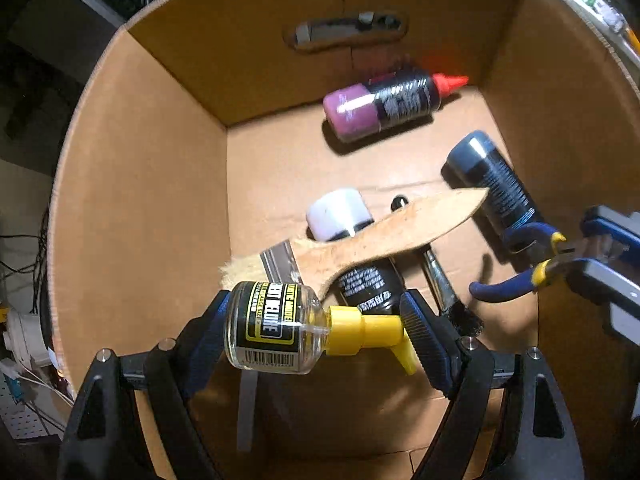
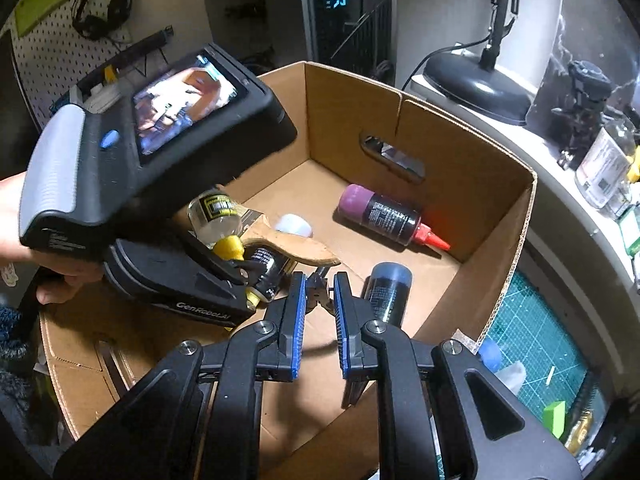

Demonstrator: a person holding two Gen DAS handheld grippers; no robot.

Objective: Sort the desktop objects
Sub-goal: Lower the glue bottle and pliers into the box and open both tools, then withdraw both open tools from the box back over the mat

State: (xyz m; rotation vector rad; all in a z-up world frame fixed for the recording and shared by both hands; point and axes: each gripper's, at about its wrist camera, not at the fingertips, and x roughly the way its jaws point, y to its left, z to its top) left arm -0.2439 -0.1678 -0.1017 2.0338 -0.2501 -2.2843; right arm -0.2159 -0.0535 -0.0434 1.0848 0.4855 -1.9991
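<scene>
My left gripper (image 1: pixel 316 316) is shut on a clear bottle with a yellow cap (image 1: pixel 276 328), gripped end to end and hanging inside an open cardboard box (image 1: pixel 160 200). My right gripper (image 2: pixel 319 280) is shut on blue-handled pliers (image 2: pixel 320 292), also over the box; the pliers (image 1: pixel 532 264) show at the right of the left wrist view. On the box floor lie a purple and black bottle with a red nozzle (image 1: pixel 384 108), a dark blue cylinder (image 1: pixel 492 184), a wooden-handled brush (image 1: pixel 384 236), a white-capped black bottle (image 1: pixel 340 216) and a thin brush (image 1: pixel 444 288).
The box (image 2: pixel 440 108) has a handle slot (image 2: pixel 392 156) in its far wall. Beside it are a green cutting mat (image 2: pixel 532 344), a lamp base (image 2: pixel 476 84) and a glass bottle (image 2: pixel 604 168) on a ledge. A hand (image 2: pixel 16 216) holds the left gripper.
</scene>
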